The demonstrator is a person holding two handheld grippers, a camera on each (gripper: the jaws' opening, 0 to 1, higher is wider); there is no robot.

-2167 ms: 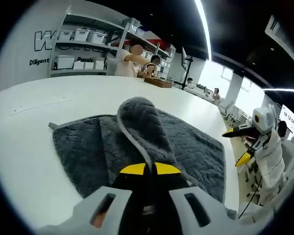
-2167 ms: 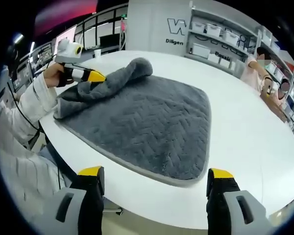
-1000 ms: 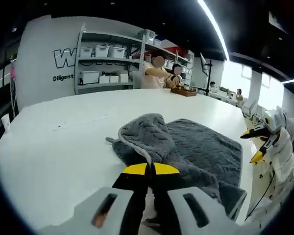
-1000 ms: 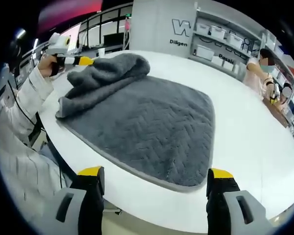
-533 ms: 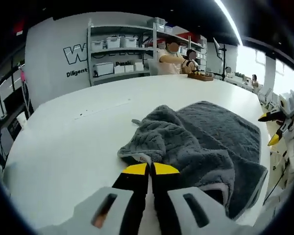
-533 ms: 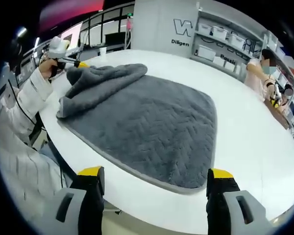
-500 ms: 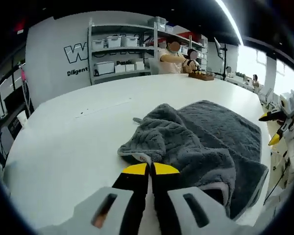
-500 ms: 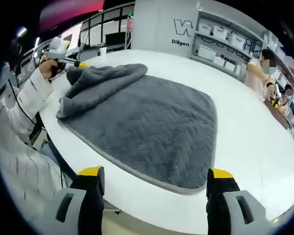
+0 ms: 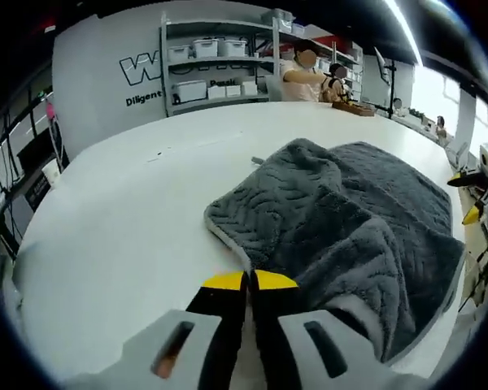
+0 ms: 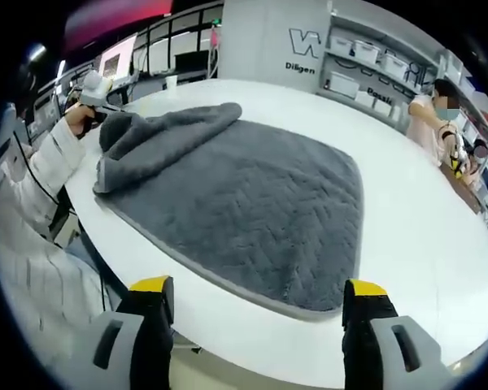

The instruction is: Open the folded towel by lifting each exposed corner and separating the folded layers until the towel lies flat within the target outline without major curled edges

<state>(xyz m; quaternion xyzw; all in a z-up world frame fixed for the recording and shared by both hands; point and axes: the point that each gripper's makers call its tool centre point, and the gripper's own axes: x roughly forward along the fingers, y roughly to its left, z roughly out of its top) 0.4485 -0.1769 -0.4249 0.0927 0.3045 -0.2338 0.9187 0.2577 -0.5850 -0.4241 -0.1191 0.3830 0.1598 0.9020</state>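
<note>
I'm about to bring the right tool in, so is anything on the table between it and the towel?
Nothing visible. Bare white table lies between the open right tool and the towel's near edge.

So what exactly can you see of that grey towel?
The towel is dark grey plush with a herringbone weave and a paler hemmed edge. Most of it lies flat on the white table. One corner is bunched and folded over, pinched in the shut left gripper. The right gripper hangs open, clear of it.
</note>
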